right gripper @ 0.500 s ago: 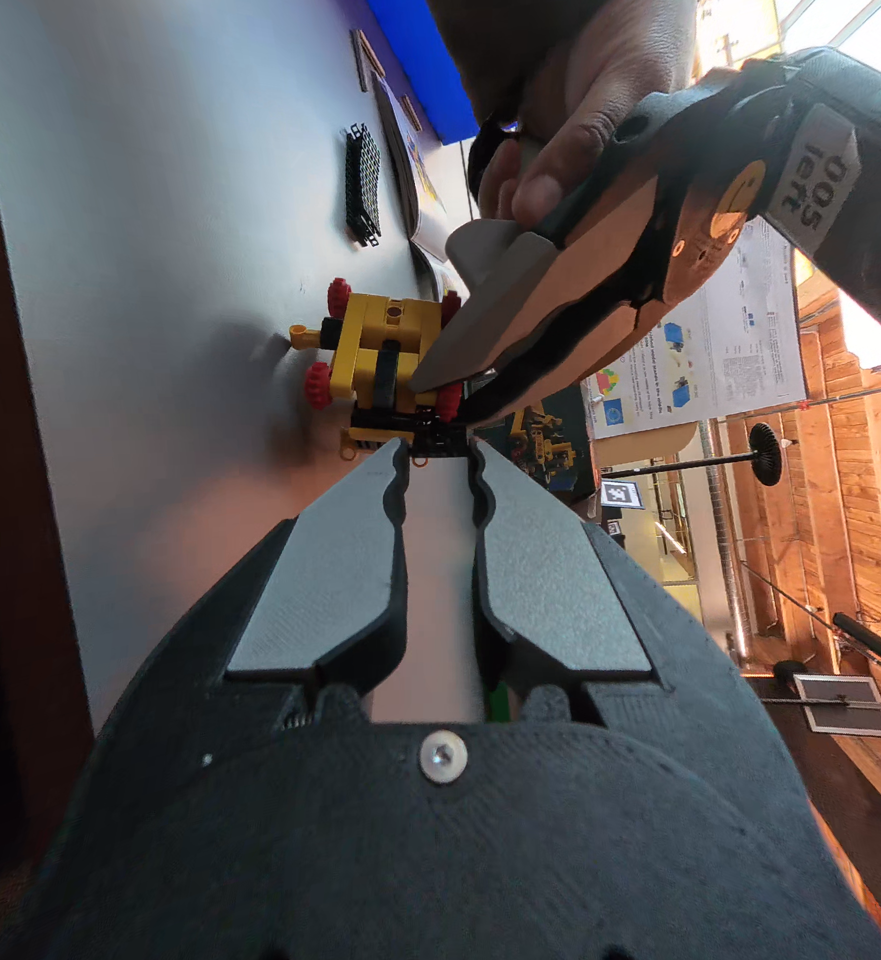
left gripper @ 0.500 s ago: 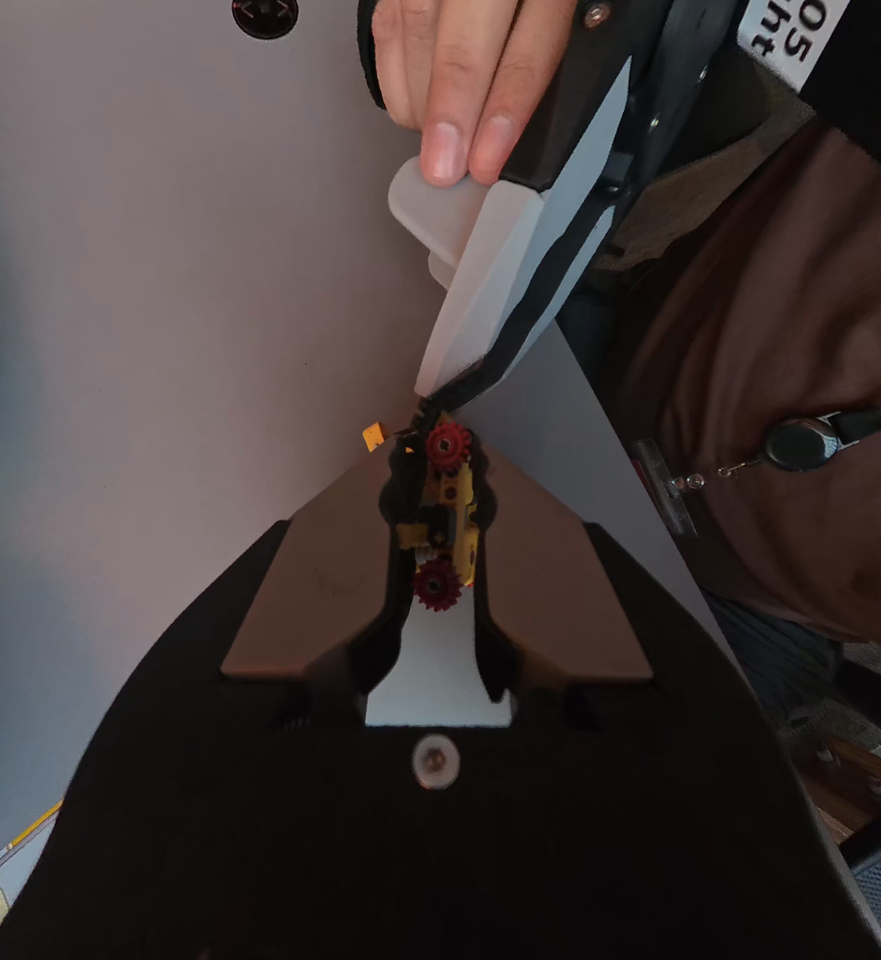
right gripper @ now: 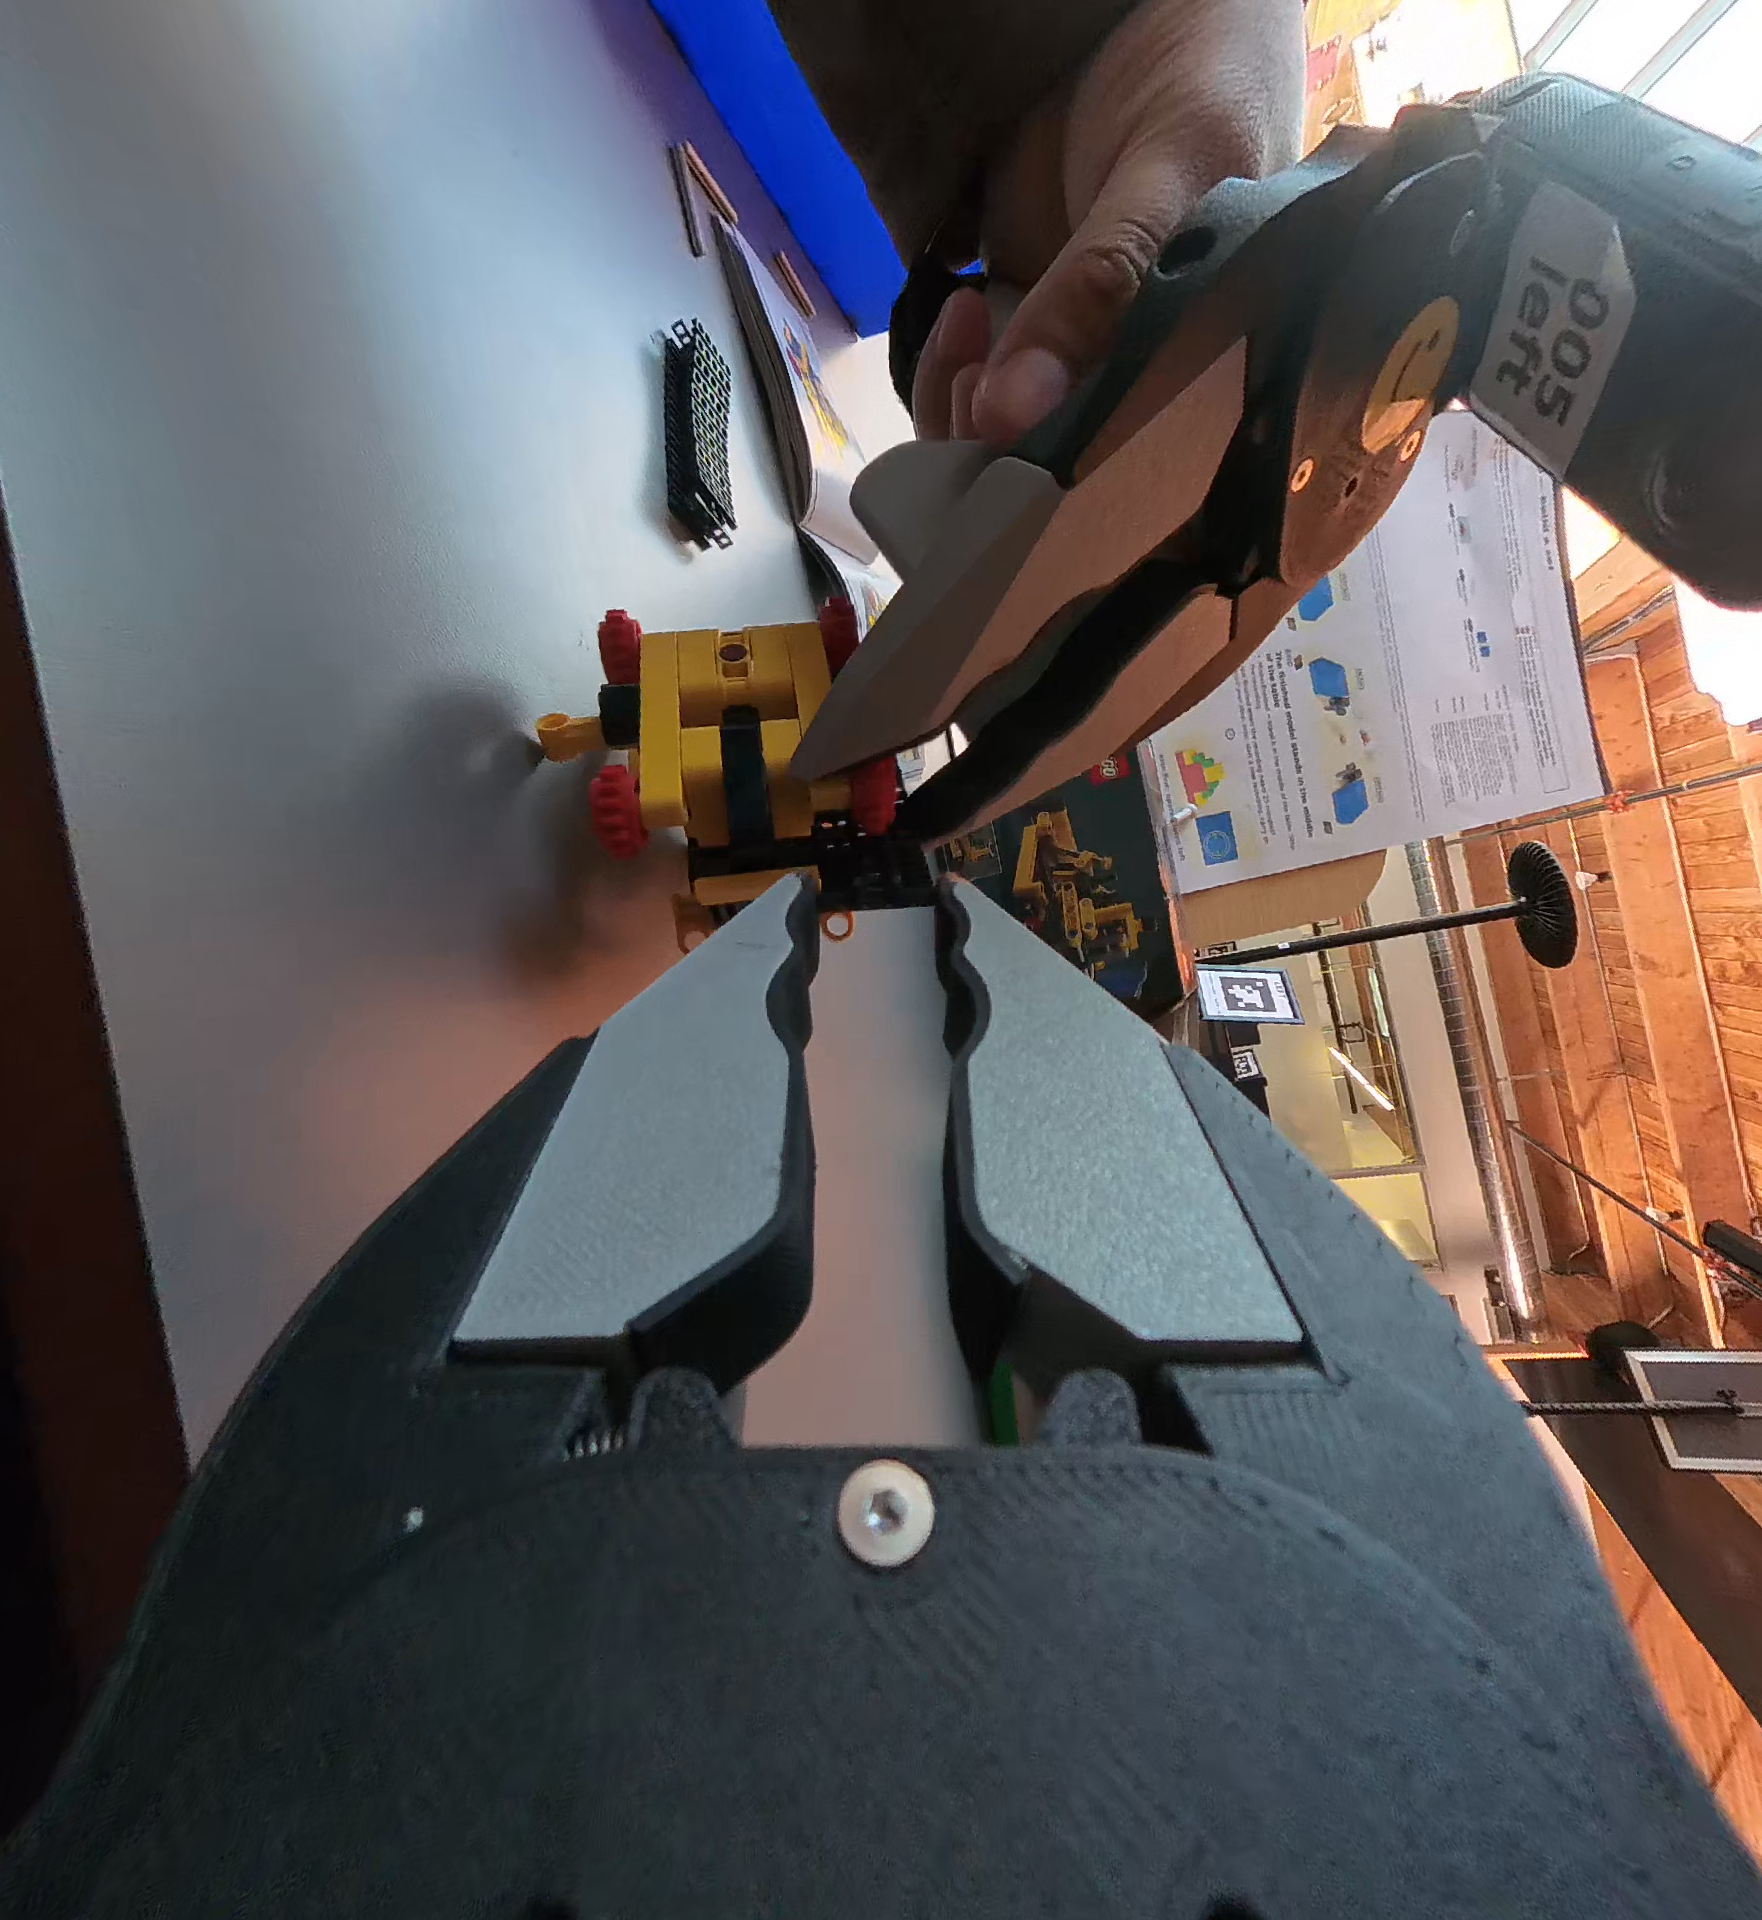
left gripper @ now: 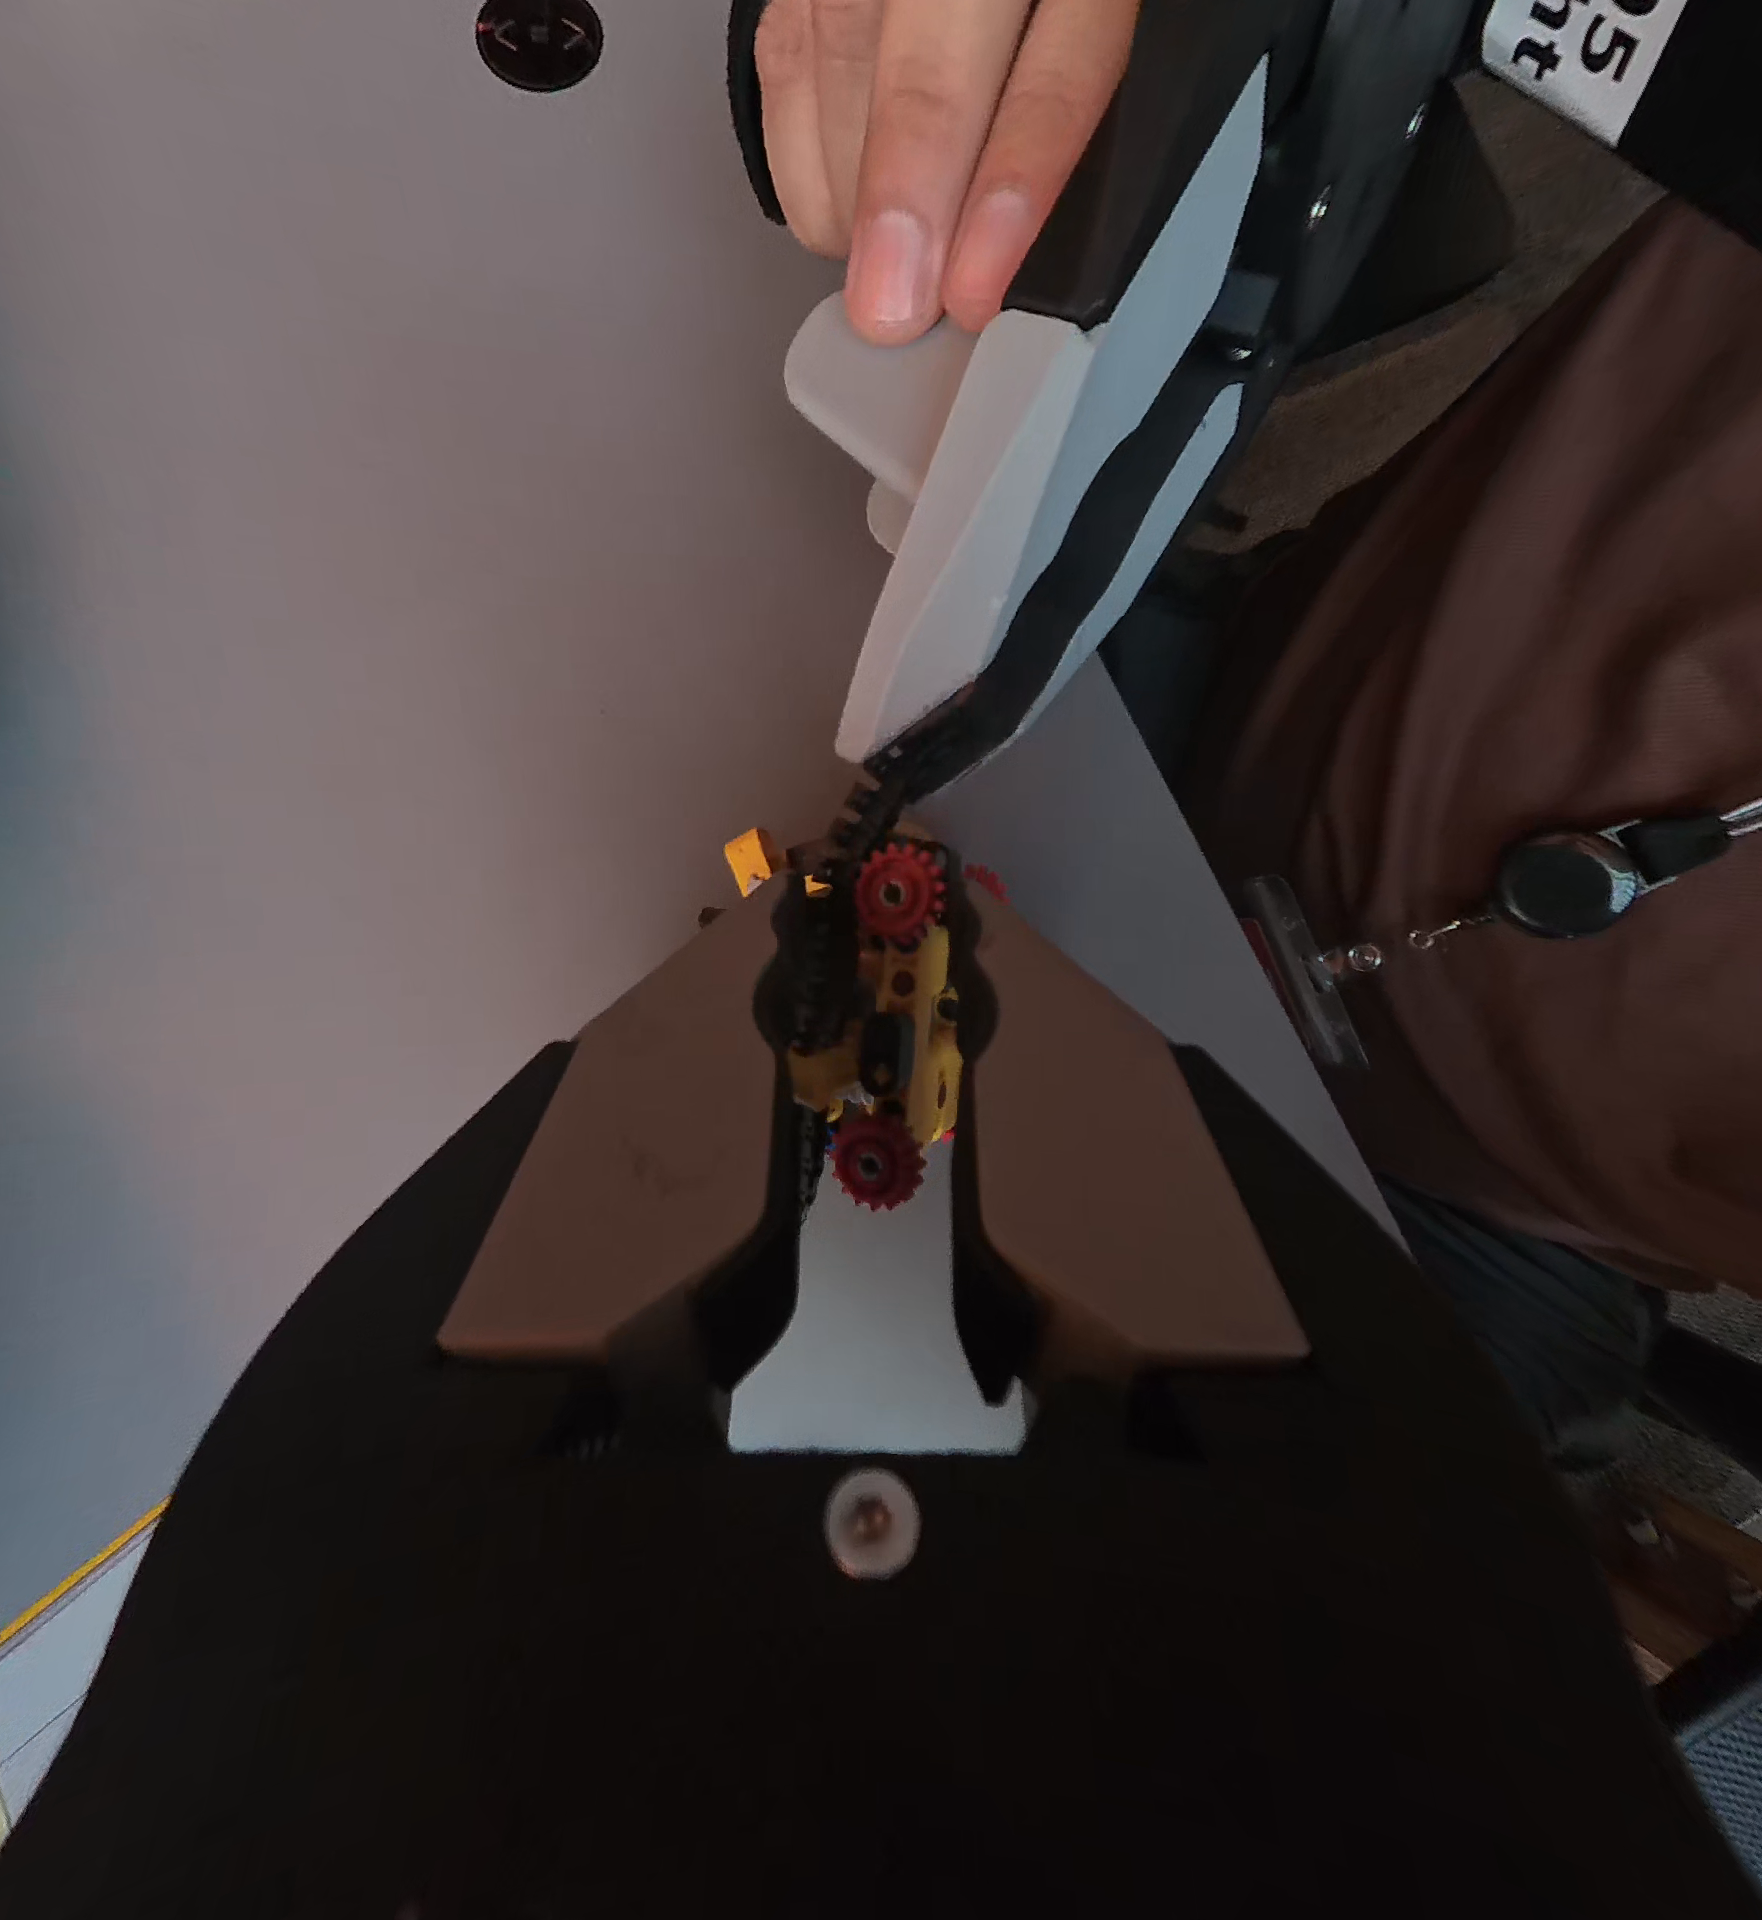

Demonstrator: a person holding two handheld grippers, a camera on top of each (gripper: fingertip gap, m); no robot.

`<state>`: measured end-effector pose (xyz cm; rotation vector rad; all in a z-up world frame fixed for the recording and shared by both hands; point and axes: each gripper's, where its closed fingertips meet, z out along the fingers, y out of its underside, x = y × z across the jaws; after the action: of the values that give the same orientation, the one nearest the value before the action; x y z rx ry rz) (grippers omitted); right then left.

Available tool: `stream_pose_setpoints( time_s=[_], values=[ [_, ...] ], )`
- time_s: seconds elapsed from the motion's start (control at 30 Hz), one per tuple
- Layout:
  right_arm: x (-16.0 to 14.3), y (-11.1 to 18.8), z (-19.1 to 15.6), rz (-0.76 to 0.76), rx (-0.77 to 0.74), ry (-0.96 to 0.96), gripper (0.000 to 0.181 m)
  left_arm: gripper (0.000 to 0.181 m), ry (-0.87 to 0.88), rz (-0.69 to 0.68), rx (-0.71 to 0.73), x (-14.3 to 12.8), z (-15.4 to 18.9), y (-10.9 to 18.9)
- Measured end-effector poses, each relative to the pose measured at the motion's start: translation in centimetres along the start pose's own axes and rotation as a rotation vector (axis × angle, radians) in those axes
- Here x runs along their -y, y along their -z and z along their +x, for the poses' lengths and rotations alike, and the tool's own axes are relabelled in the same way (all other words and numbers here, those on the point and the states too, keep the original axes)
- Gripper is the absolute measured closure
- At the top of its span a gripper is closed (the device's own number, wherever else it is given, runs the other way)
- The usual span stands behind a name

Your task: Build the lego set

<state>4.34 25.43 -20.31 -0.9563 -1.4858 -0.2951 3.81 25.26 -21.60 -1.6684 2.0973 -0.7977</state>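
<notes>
A yellow Lego vehicle with red gear wheels sits between the brown fingers of my left gripper, which is shut on it just above the grey table. My right gripper, with grey fingers, is shut on the end of a black track chain. In the left wrist view the chain runs from the right gripper down the vehicle's left side. The right wrist view shows the vehicle from above, with the left gripper pinching its near end.
A second black track lies further along the table, beside an open instruction booklet. The Lego box stands behind the vehicle. A person in a brown top is close at the table's edge. The grippers are tip to tip, or close to it.
The black chain now lies further down along the vehicle's side, toward the lower gear. Both grippers have hardly moved.
</notes>
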Motion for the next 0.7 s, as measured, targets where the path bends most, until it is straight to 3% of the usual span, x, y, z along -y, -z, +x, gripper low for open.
stream_pose_setpoints(
  time_s=[0.7],
  values=[
    [0.99,0.43,0.44,0.022,-0.011,-0.003,0.162,0.164,0.045,0.038,0.024,0.00,-0.21,0.30]
  ],
)
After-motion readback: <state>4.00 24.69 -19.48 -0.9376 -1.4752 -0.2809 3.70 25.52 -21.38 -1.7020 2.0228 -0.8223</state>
